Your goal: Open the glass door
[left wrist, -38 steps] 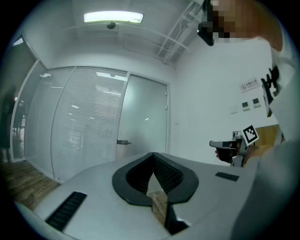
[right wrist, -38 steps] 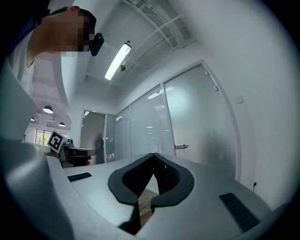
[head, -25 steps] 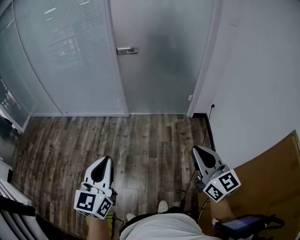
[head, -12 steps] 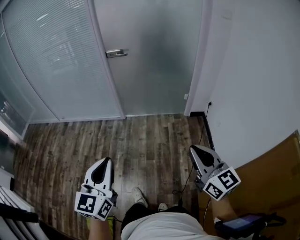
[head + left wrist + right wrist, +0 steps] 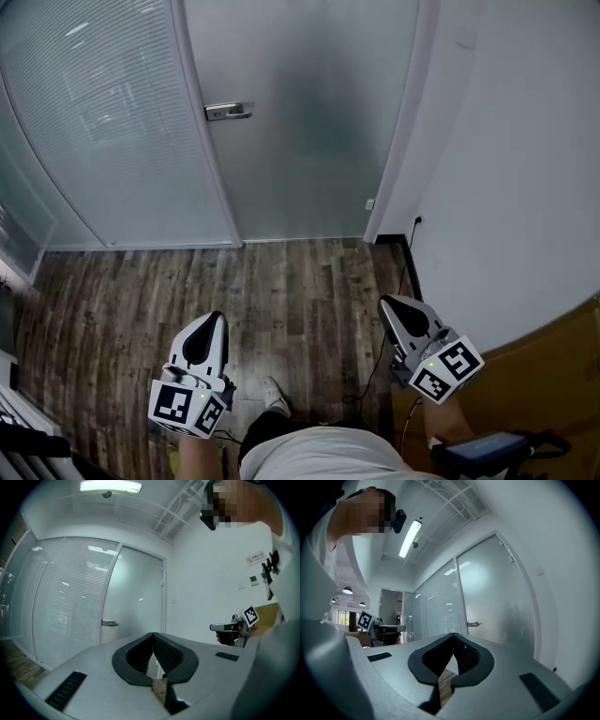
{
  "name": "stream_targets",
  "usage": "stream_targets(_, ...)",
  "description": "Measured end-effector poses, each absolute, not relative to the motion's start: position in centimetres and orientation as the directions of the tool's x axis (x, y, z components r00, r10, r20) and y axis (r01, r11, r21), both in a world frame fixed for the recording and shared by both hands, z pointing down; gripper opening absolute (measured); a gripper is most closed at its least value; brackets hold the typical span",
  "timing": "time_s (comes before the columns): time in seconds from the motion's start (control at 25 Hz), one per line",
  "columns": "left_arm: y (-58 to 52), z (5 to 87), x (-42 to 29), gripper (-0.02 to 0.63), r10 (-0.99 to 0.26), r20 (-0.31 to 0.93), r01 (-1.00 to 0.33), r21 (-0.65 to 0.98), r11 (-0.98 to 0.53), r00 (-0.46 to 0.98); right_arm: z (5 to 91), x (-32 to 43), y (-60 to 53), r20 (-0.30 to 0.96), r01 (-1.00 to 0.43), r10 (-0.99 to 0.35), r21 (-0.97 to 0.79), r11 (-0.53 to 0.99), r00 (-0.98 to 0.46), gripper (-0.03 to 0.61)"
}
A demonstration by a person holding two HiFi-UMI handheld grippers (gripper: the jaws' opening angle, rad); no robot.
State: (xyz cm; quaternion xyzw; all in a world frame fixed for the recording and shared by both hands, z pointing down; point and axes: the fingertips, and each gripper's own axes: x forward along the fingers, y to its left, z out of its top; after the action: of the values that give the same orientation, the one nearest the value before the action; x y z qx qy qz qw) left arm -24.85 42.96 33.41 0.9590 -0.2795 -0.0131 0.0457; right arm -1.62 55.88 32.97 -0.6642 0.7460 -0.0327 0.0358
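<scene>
Office corner with dark wood-plank floor [image 5: 281, 281] and plain white wall [image 5: 506, 169] to the right. Looks like the approach step, no contact with anything yet. Closed frosted glass door [image 5: 309, 122] straight ahead, small silver lever handle [image 5: 228, 112] at its left edge, well apart from both tools. Left hand-held gripper [image 5: 214, 321] and right hand-held gripper [image 5: 389, 304] held low, pointing level, jaws pressed together, empty. Next up, probably: stepping closer, raising one to the handle, parting its jaws, pushing the lever down.

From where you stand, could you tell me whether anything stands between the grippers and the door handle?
Nothing visible does: only wood floor lies between the left gripper, the right gripper and the handle on the shut door.
</scene>
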Motion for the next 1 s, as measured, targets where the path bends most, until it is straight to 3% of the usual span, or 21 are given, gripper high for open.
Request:
stream_targets(0.32, 32.5, 33.7, -25.4, 0.002, -0.531, 0.015, -0.529, 0.104, -0.842, 0.848, 32.4, -2.5, 45.4, 0.022, -0.994, -0.995, -0.055, 0.097, -0.098, 0.002)
stream_targets(0.56, 25.1, 33.0, -25.2, 0.002, -0.5, 0.031, -0.499, -0.014, -0.866, 0.866, 31.5, -3.6, 37.2, 0.018, -0.993, -0.997, -0.09, 0.075, -0.077, 0.002)
stream_targets(1.0, 17.2, 33.6, -24.9, 0.002, -0.481, 0.011, -0.481, 0.058, -0.875, 0.877, 31.5, -3.3, 30.0, 0.025, -0.992, -0.998, -0.115, 0.056, -0.059, 0.002)
